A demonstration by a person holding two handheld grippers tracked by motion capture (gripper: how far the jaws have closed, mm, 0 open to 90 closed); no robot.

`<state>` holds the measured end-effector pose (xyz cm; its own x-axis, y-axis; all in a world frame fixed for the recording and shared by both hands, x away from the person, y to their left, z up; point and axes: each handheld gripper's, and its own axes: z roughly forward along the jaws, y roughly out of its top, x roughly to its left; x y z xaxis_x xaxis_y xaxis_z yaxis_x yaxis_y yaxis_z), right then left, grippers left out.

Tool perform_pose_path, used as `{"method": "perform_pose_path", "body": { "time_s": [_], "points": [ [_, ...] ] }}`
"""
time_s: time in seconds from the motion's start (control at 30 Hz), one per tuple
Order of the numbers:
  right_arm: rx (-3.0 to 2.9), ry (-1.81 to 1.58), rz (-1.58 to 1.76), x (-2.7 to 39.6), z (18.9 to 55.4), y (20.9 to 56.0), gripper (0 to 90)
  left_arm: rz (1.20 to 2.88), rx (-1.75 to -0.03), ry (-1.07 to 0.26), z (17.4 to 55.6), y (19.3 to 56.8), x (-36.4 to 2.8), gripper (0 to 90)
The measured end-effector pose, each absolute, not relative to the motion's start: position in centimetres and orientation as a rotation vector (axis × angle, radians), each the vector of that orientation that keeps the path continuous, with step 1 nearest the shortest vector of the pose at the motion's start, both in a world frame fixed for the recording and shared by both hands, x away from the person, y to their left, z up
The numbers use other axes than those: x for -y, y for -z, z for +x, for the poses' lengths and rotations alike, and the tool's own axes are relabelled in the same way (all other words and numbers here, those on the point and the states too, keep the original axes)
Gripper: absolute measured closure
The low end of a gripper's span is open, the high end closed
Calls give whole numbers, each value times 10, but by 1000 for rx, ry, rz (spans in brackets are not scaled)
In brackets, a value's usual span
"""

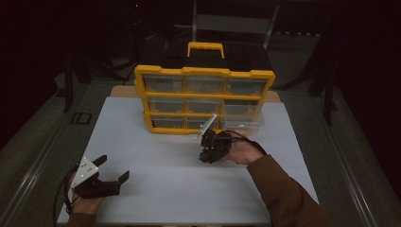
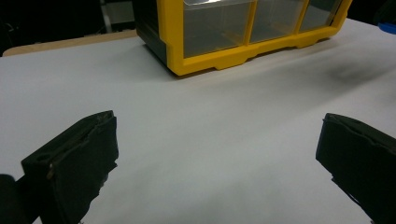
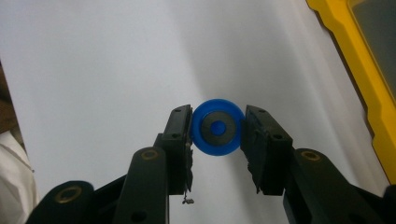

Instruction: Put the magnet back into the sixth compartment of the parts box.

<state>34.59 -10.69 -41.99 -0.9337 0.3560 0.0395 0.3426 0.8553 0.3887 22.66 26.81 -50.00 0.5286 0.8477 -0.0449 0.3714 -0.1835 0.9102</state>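
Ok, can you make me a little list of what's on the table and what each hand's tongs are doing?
table: white top
box: yellow drawer organizer with clear drawers, standing upright at the far side
drawer: clear drawer at the lower right, pulled out
left tongs: open, holding nothing, low over the table
right tongs: shut on the blue wheel
blue wheel: round, dark ring in the middle, pinched by its rim

No legible text, labels, numbers — none anywhere
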Motion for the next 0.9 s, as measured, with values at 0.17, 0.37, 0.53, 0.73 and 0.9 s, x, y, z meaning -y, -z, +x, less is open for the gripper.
{"method": "perform_pose_path", "body": {
  "time_s": [0.17,0.37,0.53,0.73,0.9],
  "points": [
    [-2994,-625,559,107,344,415,628,1776,-1020,-601,227,500,-268,0],
    [-2993,-639,549,109,342,408,628,1775,-1020,-601,227,500,-268,0],
    [-2999,-639,538,109,341,403,628,1774,-1019,-601,226,500,-268,0],
    [-3005,-634,525,107,340,399,628,1775,-1019,-601,227,500,-268,0],
    [-3006,-637,527,107,340,393,628,1775,-1017,-602,227,500,-268,0]
  ]
}}
